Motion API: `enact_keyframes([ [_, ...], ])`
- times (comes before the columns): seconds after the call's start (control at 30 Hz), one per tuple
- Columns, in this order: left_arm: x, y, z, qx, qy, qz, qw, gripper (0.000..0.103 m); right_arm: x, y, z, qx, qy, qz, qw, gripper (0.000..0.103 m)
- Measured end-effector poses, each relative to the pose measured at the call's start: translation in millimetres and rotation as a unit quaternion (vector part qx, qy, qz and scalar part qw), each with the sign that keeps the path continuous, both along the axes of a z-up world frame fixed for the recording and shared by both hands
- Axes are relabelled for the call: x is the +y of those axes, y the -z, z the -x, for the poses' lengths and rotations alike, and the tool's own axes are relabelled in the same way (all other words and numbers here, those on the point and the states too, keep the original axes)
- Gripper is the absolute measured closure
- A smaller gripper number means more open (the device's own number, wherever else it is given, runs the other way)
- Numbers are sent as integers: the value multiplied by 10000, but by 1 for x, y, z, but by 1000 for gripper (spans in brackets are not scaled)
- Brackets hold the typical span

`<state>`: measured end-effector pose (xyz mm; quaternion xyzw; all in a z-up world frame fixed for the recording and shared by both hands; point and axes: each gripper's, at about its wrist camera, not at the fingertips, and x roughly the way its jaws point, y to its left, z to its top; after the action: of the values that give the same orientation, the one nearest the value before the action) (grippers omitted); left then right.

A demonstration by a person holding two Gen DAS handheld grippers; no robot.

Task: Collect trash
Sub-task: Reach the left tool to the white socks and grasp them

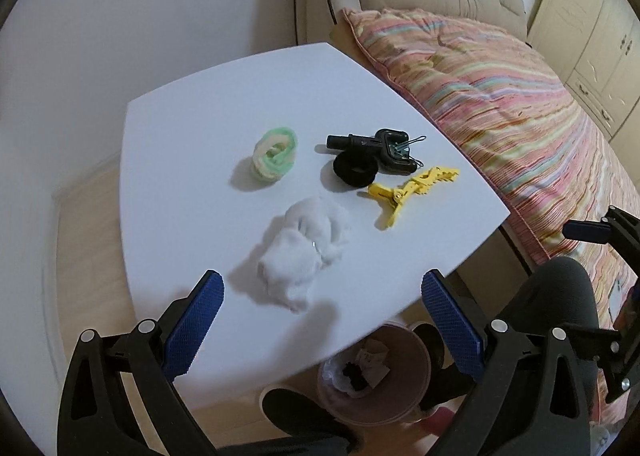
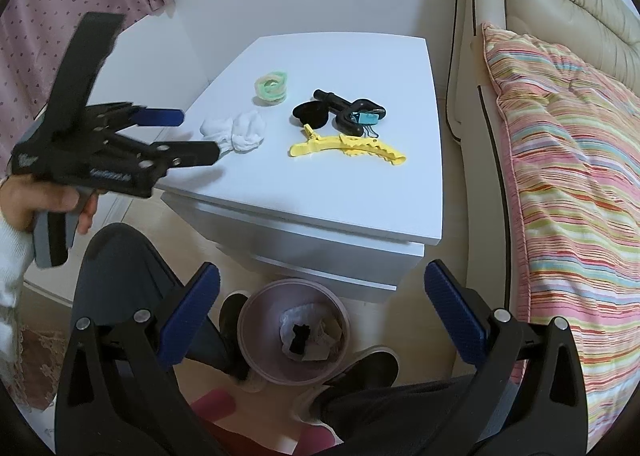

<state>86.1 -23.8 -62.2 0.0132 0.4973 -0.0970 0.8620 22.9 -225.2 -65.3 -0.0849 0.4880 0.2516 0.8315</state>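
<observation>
Facing fluffy white tissue wad [image 1: 306,252], L gripper [image 1: 322,318] jaws wide.

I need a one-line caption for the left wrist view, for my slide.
Open left gripper hovers over crumpled white tissue on the white nightstand, with the bin below.

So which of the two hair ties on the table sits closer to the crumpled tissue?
Both lie beyond the crumpled tissue at similar gaps; the black scrunchie, touching the black clamp, looks marginally nearer than the lone green-and-cream one.
</observation>
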Motion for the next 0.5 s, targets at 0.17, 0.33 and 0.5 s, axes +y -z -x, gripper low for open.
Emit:
enact_keyframes([
  [0.17, -2, 15, -19, 321, 173, -81, 9993, 8, 0, -1, -3, 15, 2, 5, 10000, 3],
  [0.33, -5, 25, -28, 441, 275, -195, 9985, 9, -1, -2, -4, 30, 6, -1, 10000, 3],
  [0.5, -4, 31, -31, 510, 256, -278, 9980, 31, 0, -1, -6, 39, 1, -5, 10000, 3],
])
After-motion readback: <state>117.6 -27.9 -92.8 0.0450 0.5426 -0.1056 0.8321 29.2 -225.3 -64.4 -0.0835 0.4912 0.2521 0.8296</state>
